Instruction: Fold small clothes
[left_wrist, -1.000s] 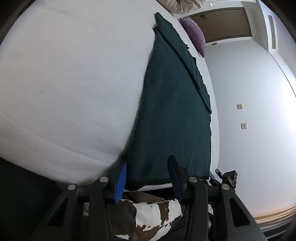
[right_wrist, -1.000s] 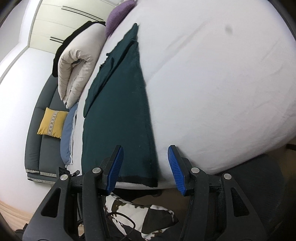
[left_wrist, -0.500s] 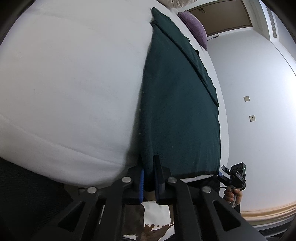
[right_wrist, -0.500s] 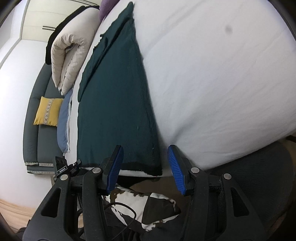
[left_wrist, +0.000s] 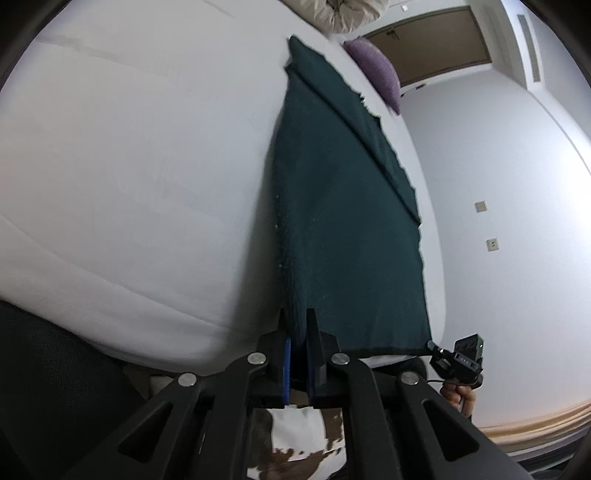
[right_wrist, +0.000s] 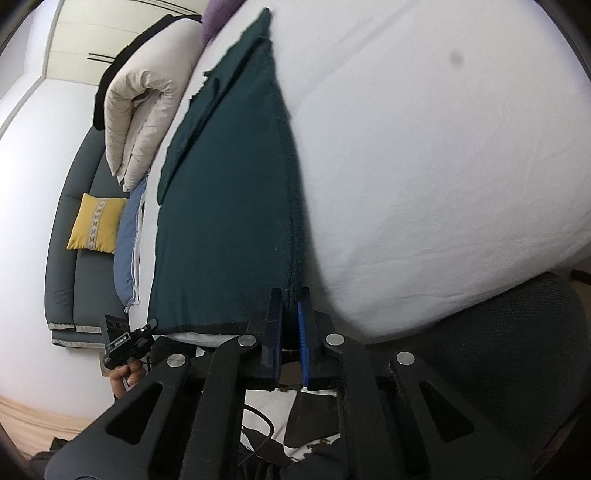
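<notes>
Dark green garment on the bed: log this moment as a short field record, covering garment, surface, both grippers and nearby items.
garment: dark green garment, lying flat, long side fold visible
surface: white bed
left gripper: shut on the garment's near left corner
right gripper: shut on the garment's near right corner
nearby: purple pillow beyond the garment; rolled cream duvet; yellow cushion on grey sofa

Soft, even indoor light, fairly bright, with no glare. The white bed (left_wrist: 140, 177) looks slightly washed out and blurred. Faint shadows edge the dark cloth (left_wrist: 343, 229). Fisheye curvature bends walls, and black vignetting fills the corners.
</notes>
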